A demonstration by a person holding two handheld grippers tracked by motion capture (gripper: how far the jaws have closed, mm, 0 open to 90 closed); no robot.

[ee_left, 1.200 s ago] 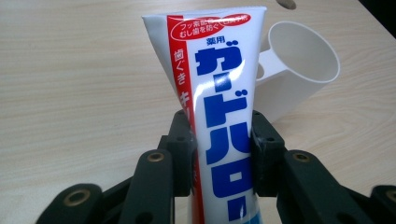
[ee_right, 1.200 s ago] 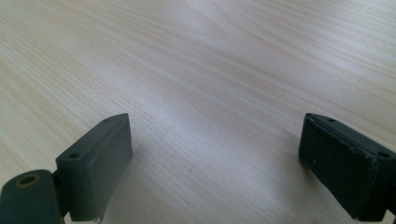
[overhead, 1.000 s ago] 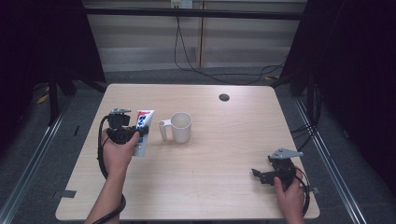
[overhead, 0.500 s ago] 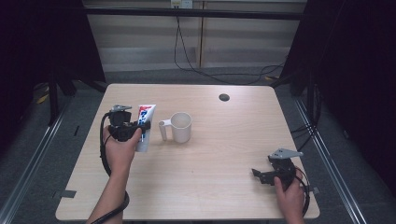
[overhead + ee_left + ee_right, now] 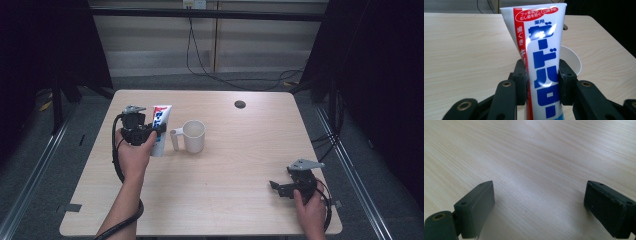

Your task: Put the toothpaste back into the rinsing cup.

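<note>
A white toothpaste tube with red and blue print stands upright in my left gripper, lifted just left of the white mug. In the left gripper view both pads press on the tube at mid-height, and the mug's rim shows behind it. My right gripper rests low near the table's front right corner. Its jaws stand wide apart over bare wood in the right gripper view, with nothing between the fingertips.
The light wooden table has a small dark round hole near its far edge. Cables hang behind the table and dark curtains flank both sides. Metal rails run along the floor at left and right.
The left hand has carried the tube slightly up and away from me, closer to the mug's level. The right hand has stayed where it was.
</note>
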